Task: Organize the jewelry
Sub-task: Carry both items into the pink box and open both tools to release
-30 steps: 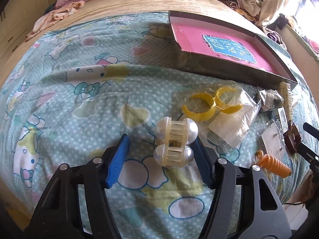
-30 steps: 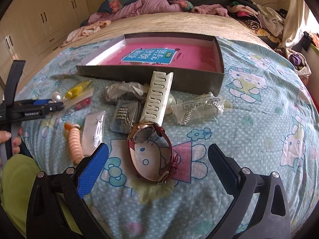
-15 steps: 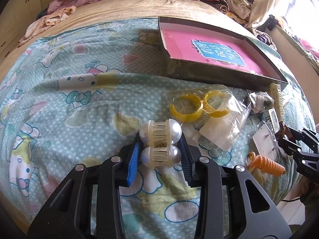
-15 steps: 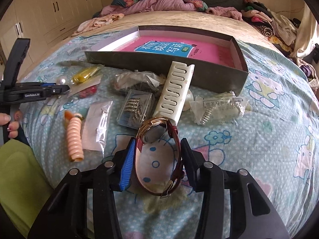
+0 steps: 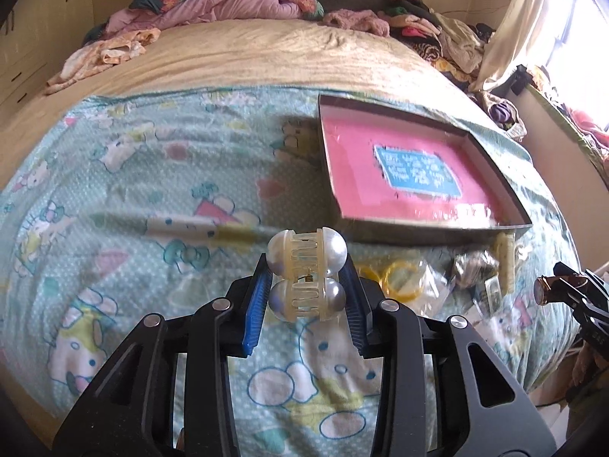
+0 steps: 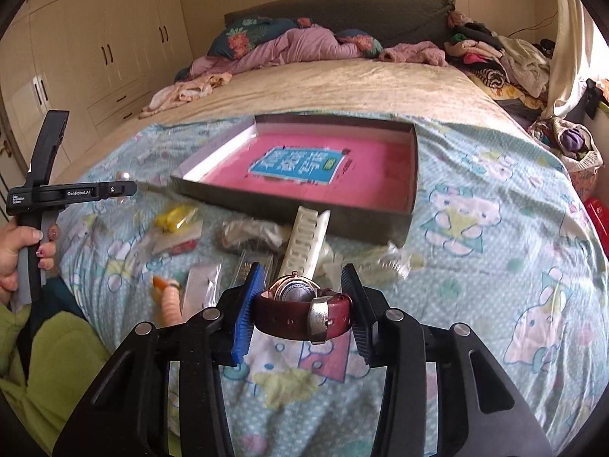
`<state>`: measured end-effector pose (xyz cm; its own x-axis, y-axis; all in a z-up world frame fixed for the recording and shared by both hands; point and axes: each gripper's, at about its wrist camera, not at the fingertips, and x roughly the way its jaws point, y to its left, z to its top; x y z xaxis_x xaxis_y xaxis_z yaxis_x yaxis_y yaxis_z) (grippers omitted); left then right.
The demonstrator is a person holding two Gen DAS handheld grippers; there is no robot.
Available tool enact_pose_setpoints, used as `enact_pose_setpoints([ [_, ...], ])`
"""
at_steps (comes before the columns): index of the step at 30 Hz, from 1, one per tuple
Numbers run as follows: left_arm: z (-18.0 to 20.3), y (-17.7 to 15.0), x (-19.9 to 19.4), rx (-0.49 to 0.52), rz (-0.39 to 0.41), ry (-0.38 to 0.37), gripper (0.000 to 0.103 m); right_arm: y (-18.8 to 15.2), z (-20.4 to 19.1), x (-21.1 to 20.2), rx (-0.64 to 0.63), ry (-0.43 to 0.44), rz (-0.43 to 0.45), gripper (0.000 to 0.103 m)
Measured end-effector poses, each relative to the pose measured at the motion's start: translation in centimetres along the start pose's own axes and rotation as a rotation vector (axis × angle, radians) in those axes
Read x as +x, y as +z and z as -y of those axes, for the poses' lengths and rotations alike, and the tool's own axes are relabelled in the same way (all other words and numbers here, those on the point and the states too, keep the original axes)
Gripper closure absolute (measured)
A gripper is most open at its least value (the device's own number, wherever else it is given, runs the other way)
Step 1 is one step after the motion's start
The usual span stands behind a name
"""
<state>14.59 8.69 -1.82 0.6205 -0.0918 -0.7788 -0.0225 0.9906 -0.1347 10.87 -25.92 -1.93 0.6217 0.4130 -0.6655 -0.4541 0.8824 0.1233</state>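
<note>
In the left wrist view my left gripper [image 5: 306,266] is shut on a cream claw clip with pearl ends [image 5: 306,293], held clear above the cartoon-print bedspread. My right gripper [image 6: 301,272] is shut on a wristwatch with a maroon strap [image 6: 300,316], its rose-gold case facing away, also lifted off the bed. A shallow dark box with a pink floor and a blue label [image 6: 247,202] lies open beyond both; it sits to the right in the left wrist view [image 5: 418,230]. Each gripper shows in the other's view: the right one with the watch [image 5: 563,285], the left one [image 6: 125,186].
Small items lie on the bedspread in front of the box: yellow rings in a clear bag [image 5: 396,278], a cream slotted clip [image 6: 308,243], an orange spiral hair tie [image 6: 169,297], several plastic packets. A person's hand [image 6: 19,243] holds the left gripper. Clothes are piled at the bed's head.
Both grippers went from open to shut, the left on the pearl clip, the right on the watch. Both then rose, lifting the items off the bedspread.
</note>
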Motion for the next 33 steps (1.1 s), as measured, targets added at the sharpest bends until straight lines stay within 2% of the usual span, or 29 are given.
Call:
enact_pose_setpoints([
  [6, 0.6, 2.0, 0.1, 0.006, 0.018, -0.012, 0.075, 2.4, 0.4, -0.4, -0.011, 0.008, 0.058, 0.062],
  [20, 5.1, 5.6, 3.7, 0.066, -0.010, -0.059, 0.075, 7.1, 2.4, 1.9, -0.009, -0.002, 0.137, 0.062],
  [33, 7.3, 5.7, 8.2, 0.085, -0.079, -0.096, 0.075, 9.8, 3.2, 6.9, 0.010, 0.007, 0.100, 0.062],
])
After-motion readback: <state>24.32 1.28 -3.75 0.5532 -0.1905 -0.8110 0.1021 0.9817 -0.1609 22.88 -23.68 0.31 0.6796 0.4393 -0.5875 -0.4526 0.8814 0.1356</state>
